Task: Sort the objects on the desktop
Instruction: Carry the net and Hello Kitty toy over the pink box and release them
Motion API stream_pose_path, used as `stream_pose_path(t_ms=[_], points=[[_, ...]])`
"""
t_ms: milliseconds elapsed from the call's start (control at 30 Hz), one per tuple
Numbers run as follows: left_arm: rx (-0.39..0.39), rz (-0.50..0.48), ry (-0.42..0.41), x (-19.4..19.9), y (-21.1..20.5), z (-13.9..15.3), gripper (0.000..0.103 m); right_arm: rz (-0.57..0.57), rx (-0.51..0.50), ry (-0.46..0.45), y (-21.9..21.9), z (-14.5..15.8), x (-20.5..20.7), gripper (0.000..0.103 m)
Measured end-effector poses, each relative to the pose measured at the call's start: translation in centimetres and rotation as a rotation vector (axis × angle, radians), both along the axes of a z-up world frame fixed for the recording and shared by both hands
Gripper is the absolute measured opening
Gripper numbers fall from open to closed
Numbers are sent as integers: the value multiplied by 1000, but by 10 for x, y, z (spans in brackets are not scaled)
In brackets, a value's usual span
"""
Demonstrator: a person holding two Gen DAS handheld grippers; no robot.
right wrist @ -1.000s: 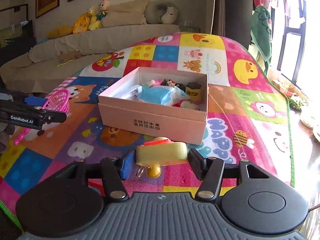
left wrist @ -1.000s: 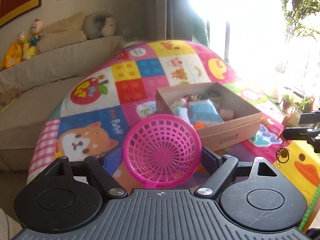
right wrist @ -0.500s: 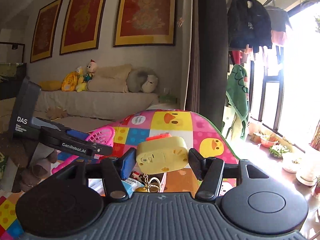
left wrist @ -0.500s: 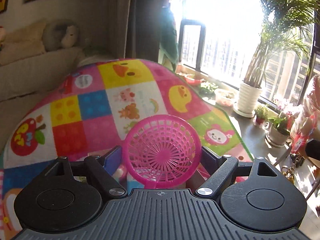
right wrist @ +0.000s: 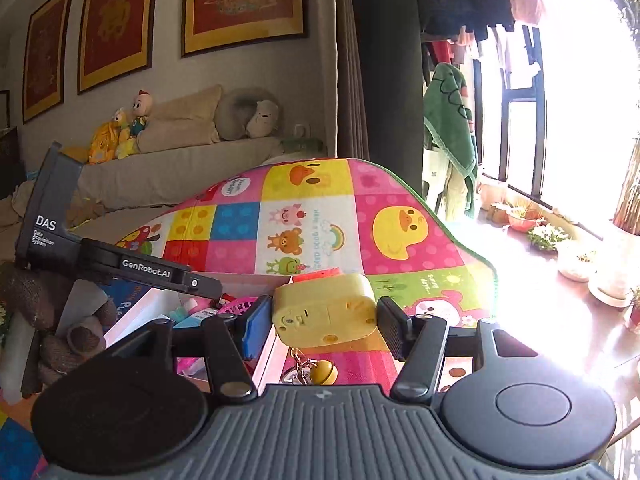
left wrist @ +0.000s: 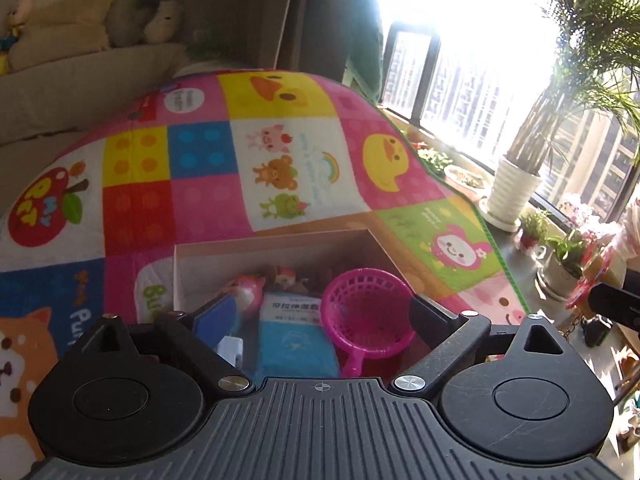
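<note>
Dropping the pink strainer into the box while the yellow toy waits its turn.

Over the open cardboard box (left wrist: 276, 254), the left hand-held gripper (left wrist: 320, 320) is opening its jaws; the pink mesh strainer (left wrist: 366, 316) sits between them, apparently no longer pinched, resting among the blue packet (left wrist: 294, 344) and small figures already inside, which suggests the box is the collecting place for the sort. The right hand-held gripper (right wrist: 324, 318) is clamped at a middling width on the yellow toy (right wrist: 326, 312), its keychain and bell (right wrist: 322, 374) dangling beneath, held just above the box's near edge and the colourful play mat (right wrist: 400, 216), likely so it can follow once the left one clears.
</note>
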State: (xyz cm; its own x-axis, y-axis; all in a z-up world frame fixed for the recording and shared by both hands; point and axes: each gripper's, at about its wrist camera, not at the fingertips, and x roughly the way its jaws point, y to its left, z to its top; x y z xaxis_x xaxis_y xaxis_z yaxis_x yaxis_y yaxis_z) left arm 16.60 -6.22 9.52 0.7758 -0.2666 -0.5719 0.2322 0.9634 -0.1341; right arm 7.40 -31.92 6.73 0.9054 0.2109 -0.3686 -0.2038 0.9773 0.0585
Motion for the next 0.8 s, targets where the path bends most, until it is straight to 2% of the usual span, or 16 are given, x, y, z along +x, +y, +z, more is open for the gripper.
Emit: stream_pose_path(t_ms=[133, 167, 233, 433, 600, 700, 800], points=[[156, 0, -127, -60, 15, -13, 100, 38, 14, -13, 14, 10, 5, 57], [197, -4, -143, -75, 17, -20, 101, 52, 18, -12, 20, 13, 9, 57], [223, -9, -123, -94, 21, -34, 101, 83, 28, -5, 37, 20, 20, 57], [126, 31, -18, -115, 43, -61, 101, 132, 80, 61, 101, 27, 86, 57], [97, 52, -9, -126, 56, -70, 102, 175, 162, 128, 143, 11, 132, 58], [107, 51, -8, -131, 58, -76, 103, 161, 140, 199, 150, -12, 136, 58], [140, 70, -11, -134, 59, -82, 103, 144, 66, 192, 141, -32, 108, 62]])
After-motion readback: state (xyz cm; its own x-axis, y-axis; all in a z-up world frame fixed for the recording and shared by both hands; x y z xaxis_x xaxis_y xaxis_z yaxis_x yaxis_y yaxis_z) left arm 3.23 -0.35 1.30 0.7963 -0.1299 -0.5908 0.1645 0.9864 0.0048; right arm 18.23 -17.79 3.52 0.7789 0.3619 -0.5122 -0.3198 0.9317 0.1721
